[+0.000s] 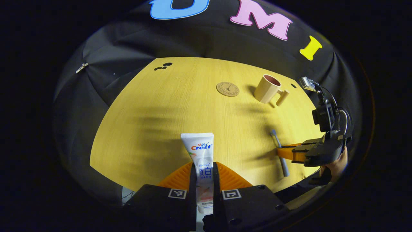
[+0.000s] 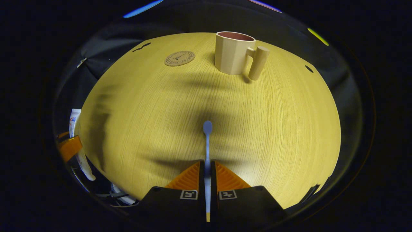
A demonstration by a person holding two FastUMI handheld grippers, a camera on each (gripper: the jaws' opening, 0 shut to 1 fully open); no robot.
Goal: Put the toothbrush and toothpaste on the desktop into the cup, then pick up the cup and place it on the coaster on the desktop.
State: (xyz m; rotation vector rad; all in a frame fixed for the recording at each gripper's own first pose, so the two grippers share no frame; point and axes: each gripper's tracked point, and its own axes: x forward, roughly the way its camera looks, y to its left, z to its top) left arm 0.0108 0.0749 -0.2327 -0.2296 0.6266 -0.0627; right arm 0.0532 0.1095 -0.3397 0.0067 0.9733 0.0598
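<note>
In the left gripper view my left gripper (image 1: 204,172) is shut on a white toothpaste tube (image 1: 202,151), which sticks out forward over the wooden desktop (image 1: 161,112). My right gripper (image 2: 207,172) is shut on a thin blue toothbrush (image 2: 207,141), head pointing ahead. From the left gripper view the right gripper (image 1: 283,152) shows at the right edge, clamped on the toothbrush (image 1: 279,151). A beige cup (image 2: 234,53) with a peg handle stands upright at the far side; the cup (image 1: 268,88) sits right of a round brown coaster (image 1: 227,89). The coaster (image 2: 179,58) lies left of the cup.
Small dark holes (image 1: 163,66) mark the desktop's far left corner, and another hole (image 2: 309,68) lies at the right edge. A person's hand (image 1: 336,166) holds the right gripper. The left gripper's orange finger (image 2: 69,146) and the tube (image 2: 75,120) show at the left.
</note>
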